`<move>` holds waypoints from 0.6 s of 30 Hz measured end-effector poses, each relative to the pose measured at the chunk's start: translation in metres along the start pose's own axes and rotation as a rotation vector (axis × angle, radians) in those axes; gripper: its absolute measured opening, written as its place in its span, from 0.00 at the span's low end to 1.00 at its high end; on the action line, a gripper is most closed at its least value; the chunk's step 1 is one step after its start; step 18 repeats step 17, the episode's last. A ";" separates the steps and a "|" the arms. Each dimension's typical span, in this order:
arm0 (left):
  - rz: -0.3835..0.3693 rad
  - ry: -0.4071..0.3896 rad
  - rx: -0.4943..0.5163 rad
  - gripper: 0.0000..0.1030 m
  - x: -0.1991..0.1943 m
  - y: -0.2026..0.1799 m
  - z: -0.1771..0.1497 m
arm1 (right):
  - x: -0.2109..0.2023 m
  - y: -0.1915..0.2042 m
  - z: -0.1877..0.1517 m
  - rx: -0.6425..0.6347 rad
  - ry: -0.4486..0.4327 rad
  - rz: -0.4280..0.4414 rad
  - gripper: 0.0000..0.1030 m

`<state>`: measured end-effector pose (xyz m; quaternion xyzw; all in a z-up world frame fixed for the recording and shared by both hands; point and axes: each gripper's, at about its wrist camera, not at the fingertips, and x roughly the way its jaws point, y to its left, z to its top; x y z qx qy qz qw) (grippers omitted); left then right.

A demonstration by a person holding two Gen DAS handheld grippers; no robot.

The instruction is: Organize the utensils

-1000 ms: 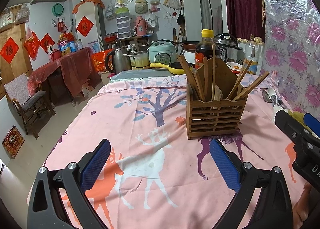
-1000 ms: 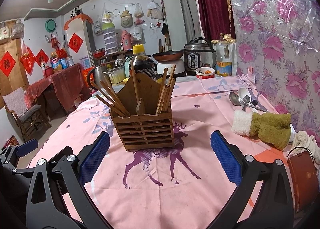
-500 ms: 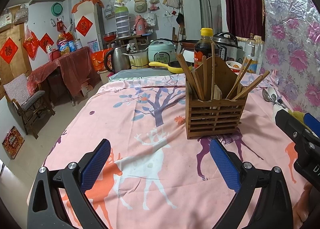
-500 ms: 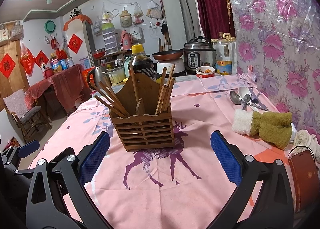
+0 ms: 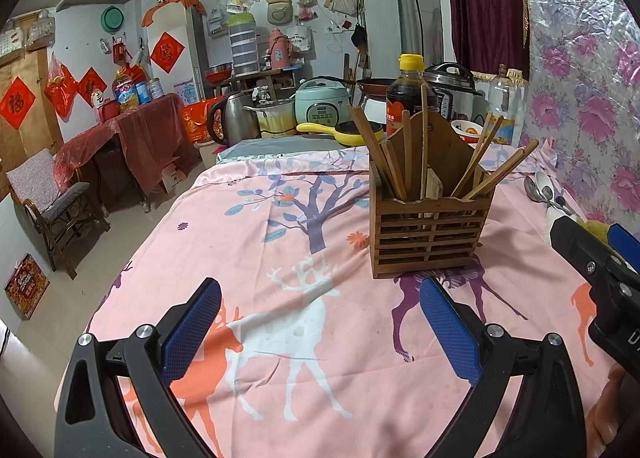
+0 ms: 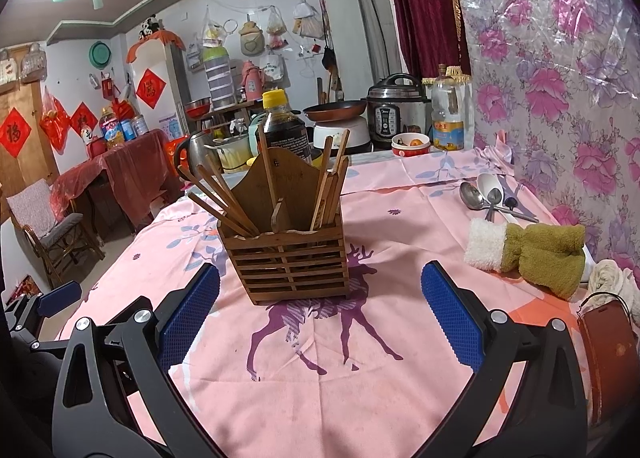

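Observation:
A wooden slatted utensil holder (image 5: 430,232) (image 6: 288,258) stands on the pink tablecloth with several wooden chopsticks (image 5: 378,154) (image 6: 224,202) leaning in its compartments. Spoons (image 6: 486,194) (image 5: 540,188) lie loose at the far right by the wall. My left gripper (image 5: 320,332) is open and empty, low over the cloth, left of and in front of the holder. My right gripper (image 6: 320,316) is open and empty, just in front of the holder. Each gripper shows at the edge of the other's view.
A dark sauce bottle (image 5: 410,94) stands behind the holder. A green and white rolled cloth (image 6: 528,250) lies at the right, with a brown case (image 6: 608,354) nearer. Rice cookers, a kettle and an oil bottle (image 6: 448,118) line the table's far end. A floral sheet covers the right wall.
Both views have crept slightly toward the holder. Both grippers stay open and empty.

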<state>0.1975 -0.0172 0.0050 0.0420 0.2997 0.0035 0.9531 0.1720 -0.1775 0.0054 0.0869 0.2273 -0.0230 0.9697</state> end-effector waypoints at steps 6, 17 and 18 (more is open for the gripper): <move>0.001 0.000 0.002 0.95 0.001 -0.002 0.000 | 0.000 0.000 0.000 0.002 -0.001 0.002 0.95; 0.003 -0.004 -0.004 0.95 0.001 -0.004 0.000 | -0.001 -0.001 0.001 0.003 -0.003 0.001 0.95; 0.003 -0.004 -0.004 0.95 0.001 -0.004 0.000 | -0.001 -0.001 0.001 0.003 -0.003 0.001 0.95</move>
